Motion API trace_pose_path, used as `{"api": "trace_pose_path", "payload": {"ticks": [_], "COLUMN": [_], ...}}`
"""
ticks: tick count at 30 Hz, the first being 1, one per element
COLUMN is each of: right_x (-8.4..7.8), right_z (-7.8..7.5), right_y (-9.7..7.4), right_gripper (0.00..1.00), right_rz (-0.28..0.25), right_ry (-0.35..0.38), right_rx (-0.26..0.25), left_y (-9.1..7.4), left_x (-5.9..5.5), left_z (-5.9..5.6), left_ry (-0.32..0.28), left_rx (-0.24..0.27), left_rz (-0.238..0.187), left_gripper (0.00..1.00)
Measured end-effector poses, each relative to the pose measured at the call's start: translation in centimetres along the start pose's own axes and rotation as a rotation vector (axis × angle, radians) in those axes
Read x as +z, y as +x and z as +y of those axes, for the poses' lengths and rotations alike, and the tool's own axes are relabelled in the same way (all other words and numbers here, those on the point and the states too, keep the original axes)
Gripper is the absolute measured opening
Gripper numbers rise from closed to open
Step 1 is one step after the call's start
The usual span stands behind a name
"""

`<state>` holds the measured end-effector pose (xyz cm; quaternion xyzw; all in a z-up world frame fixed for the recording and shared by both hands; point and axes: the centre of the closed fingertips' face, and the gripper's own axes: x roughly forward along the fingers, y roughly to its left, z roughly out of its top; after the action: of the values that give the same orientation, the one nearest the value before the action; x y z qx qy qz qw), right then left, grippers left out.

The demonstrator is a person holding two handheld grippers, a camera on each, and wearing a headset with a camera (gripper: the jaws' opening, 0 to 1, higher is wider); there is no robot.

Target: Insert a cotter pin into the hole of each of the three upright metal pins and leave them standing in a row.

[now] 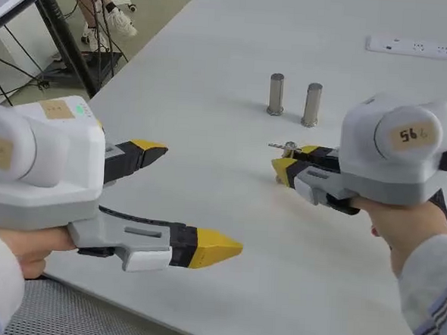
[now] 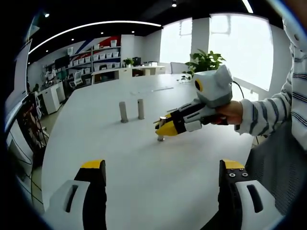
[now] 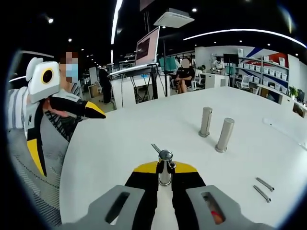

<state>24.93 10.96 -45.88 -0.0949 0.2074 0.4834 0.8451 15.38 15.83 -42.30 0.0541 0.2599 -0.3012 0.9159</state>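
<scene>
Right gripper view shows the right tool (image 3: pixel 165 168) clenched on 1 short upright silver metal pin (image 3: pixel 165 158), which stands on the white surface (image 3: pixel 120 143). A thin cotter pin (image 3: pixel 156 148) juts sideways from its head. 2 taller upright silver metal pins (image 3: pixel 206 121) stand side by side farther off, well apart from the held one. 2 loose cotter pins (image 3: pixel 264 184) lie flat to the right. Head view has the left tool (image 1: pixel 197 198) released, jaws wide, above the surface's near edge.

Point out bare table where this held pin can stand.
In the head view, bare table lies left of the two standing pins, and between them and the left gripper. Crowded: the right gripper on its pin, loose cotter pins beside.
</scene>
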Motion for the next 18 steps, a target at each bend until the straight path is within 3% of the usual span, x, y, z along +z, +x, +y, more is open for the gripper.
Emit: {"api": "trace_pose_path", "payload": {"ticks": [18], "right_x": [-0.37], "right_z": [-0.11], "right_y": [0.59], "right_gripper": [0.04], "right_rz": [-0.012], "right_ry": [-0.05], "right_rx": [0.017], "left_y": [0.11], "left_x": [-0.38], "left_z": [-0.15], "left_ry": [0.0], "left_rx": [-0.007], "left_rz": [0.015], "left_gripper": [0.97]}}
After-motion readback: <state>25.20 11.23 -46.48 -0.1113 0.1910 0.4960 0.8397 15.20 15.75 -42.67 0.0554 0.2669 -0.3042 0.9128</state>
